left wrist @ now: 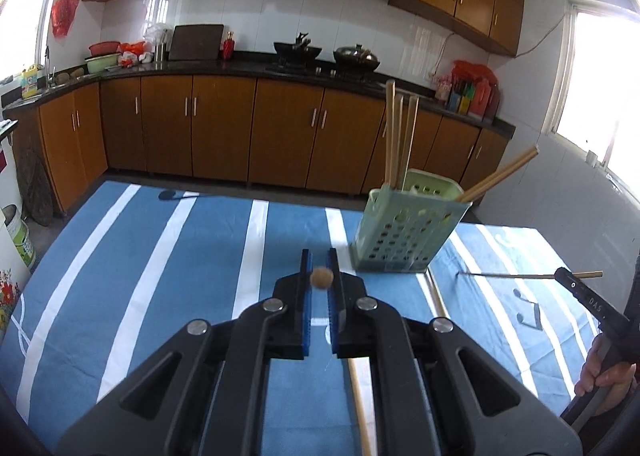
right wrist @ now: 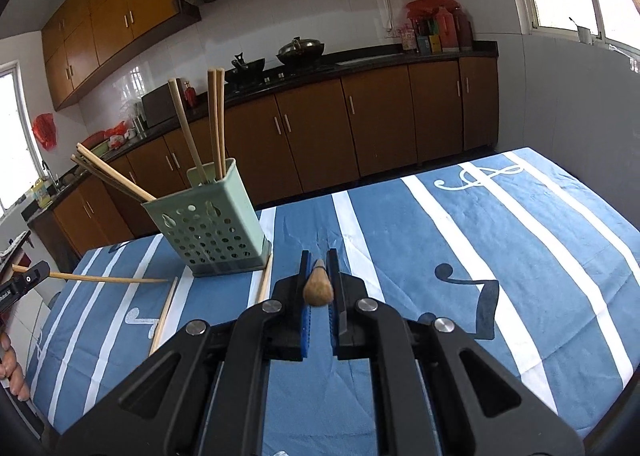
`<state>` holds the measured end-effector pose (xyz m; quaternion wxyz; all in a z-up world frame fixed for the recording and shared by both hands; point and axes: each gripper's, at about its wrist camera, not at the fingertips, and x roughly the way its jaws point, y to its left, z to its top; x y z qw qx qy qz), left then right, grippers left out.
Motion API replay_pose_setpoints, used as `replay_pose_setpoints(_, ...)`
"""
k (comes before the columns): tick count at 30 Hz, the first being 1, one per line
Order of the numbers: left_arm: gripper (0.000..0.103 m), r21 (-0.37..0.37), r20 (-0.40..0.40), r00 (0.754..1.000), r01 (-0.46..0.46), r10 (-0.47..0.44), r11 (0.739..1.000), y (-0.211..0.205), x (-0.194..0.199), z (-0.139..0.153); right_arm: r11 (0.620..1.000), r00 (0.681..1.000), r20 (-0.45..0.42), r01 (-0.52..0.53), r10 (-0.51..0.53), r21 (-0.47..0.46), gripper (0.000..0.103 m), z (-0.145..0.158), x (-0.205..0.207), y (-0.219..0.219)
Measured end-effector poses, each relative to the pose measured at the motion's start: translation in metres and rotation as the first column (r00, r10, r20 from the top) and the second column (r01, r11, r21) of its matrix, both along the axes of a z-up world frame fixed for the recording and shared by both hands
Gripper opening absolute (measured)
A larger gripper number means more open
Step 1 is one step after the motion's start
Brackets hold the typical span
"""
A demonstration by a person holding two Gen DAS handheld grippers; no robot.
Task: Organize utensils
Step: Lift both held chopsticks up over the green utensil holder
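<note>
A chopstick is gripped end-on by each closed set of jaws: left gripper (left wrist: 319, 270), right gripper (right wrist: 319, 270). Two loose chopsticks (right wrist: 165, 314) are left on the surface at 9 o'clock in the right view alone. Five already stand in the green holder (right wrist: 208, 234).

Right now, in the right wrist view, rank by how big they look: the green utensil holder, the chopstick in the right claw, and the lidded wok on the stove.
1. green utensil holder
2. lidded wok, shrunk by distance
3. chopstick in the right claw, seen end-on, so foreshortened
</note>
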<state>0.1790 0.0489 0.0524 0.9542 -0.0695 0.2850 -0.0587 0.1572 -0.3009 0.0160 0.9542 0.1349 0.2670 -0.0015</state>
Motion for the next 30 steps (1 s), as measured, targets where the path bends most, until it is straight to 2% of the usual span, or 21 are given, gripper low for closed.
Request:
replay_pose_setpoints(12, 0.007, 0.013, 0.066, 0.998, 0.022, -0.023, 1.0, -0.004, 0.0, 0.028, 1.0, 0.999, 0.052, -0.011, 0.012, -0.009, 0.008, 0.02, -0.001, 0.005)
replay_pose_setpoints(18, 0.007, -0.014, 0.136, 0.988, 0.07, -0.068, 0.997, -0.012, -0.003, 0.06, 0.998, 0.989, 0.137, -0.064, 0.061, 0.023, 0.008, 0.058, -0.002, 0.012)
replay_pose_setpoints(23, 0.007, -0.043, 0.217, 0.972, 0.098, -0.087, 0.994, -0.023, -0.001, 0.094, 0.989, 0.961, 0.251, -0.133, 0.113, 0.065, 0.008, 0.106, -0.002, 0.021)
replay_pose_setpoints(27, 0.007, -0.071, 0.284, 0.956, 0.102, -0.078, 0.992, -0.031, 0.004, 0.118, 0.984, 0.931, 0.339, -0.166, 0.136, 0.062, 0.008, 0.137, -0.002, 0.03)
replay_pose_setpoints(30, 0.007, -0.112, 0.334, 0.941, 0.088, -0.046, 0.99, -0.036, 0.011, 0.134, 0.985, 0.919, 0.369, -0.165, 0.136, 0.047, 0.008, 0.147, 0.009, 0.037)
